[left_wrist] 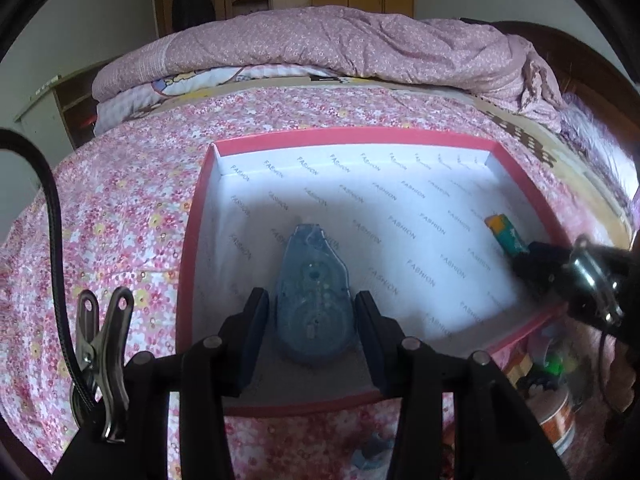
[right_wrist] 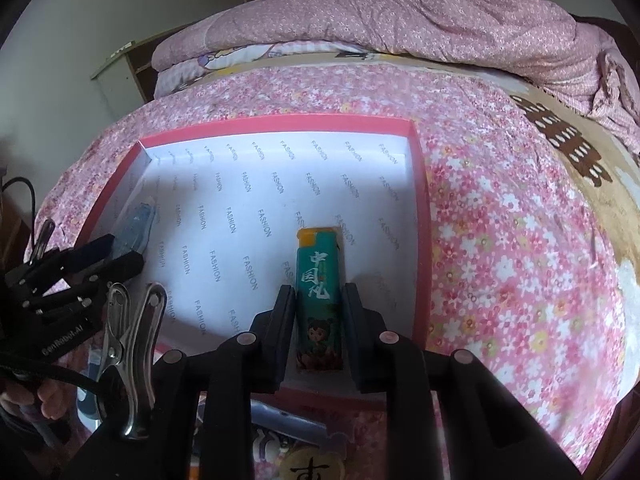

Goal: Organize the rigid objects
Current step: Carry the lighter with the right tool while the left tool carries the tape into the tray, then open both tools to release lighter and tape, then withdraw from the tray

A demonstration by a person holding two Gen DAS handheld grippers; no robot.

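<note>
A red box [left_wrist: 352, 136] with a white printed lining lies open on the bed. Inside its near left part, my left gripper [left_wrist: 311, 294] is shut on a translucent blue correction tape dispenser [left_wrist: 312, 256], which points away from me just over the box floor. At the box's right side, my right gripper [right_wrist: 318, 290] is shut on a green lighter [right_wrist: 318, 268] with an orange cap, also low over the lining. The right wrist view shows the box [right_wrist: 280, 124] with the left gripper [right_wrist: 120, 252] and the dispenser [right_wrist: 138, 220] at far left. The lighter [left_wrist: 506, 234] appears in the left wrist view too.
The box sits on a pink floral bedsheet [left_wrist: 120, 220]. A folded pink quilt [left_wrist: 320, 40] lies across the back of the bed. Several small loose items [left_wrist: 552, 380] crowd the sheet by the box's near right corner, and more items [right_wrist: 304, 464] lie below the right gripper.
</note>
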